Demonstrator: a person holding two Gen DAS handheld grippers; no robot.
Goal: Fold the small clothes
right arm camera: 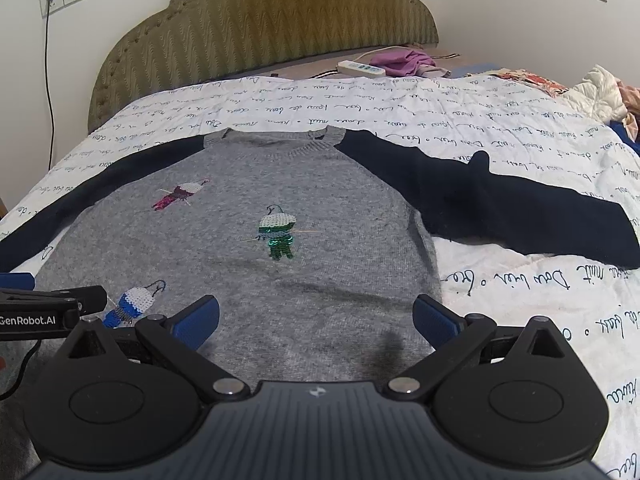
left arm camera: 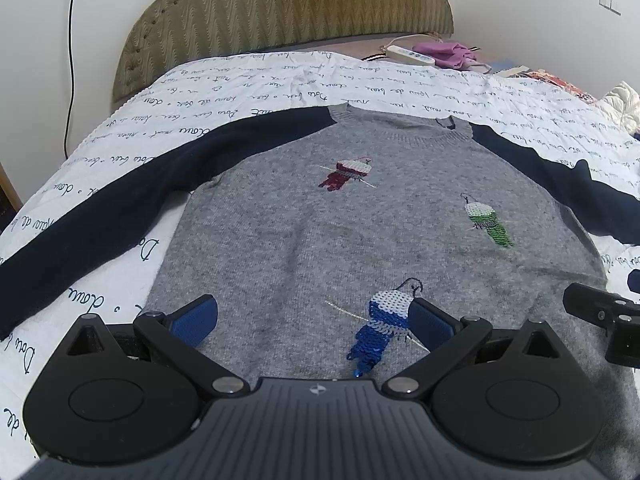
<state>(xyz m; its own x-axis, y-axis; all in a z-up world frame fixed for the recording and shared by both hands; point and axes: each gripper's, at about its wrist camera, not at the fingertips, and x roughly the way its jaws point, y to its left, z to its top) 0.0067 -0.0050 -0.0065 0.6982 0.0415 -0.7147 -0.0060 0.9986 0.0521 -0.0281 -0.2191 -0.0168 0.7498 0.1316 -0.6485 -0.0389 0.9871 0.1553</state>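
Note:
A small grey sweater (left arm camera: 340, 232) (right arm camera: 248, 272) with dark navy sleeves lies flat, front up, on the bed, neck toward the headboard. Both sleeves are spread outward: the left sleeve (left arm camera: 112, 204) and the right sleeve (right arm camera: 500, 204). Three sequin birds decorate it: red (left arm camera: 346, 174), green (right arm camera: 278, 236) and blue (left arm camera: 384, 320). My left gripper (left arm camera: 312, 320) hovers open over the lower hem near the blue bird. My right gripper (right arm camera: 316, 320) is open over the hem's right part, holding nothing. Each gripper shows at the edge of the other's view.
A white quilt (right arm camera: 520, 300) with blue script covers the bed. An olive padded headboard (left arm camera: 288, 12) stands at the far end. A power strip (right arm camera: 362, 68) and purple cloth (right arm camera: 404, 60) lie by it. Piled clothes (right arm camera: 600, 92) sit at the right edge.

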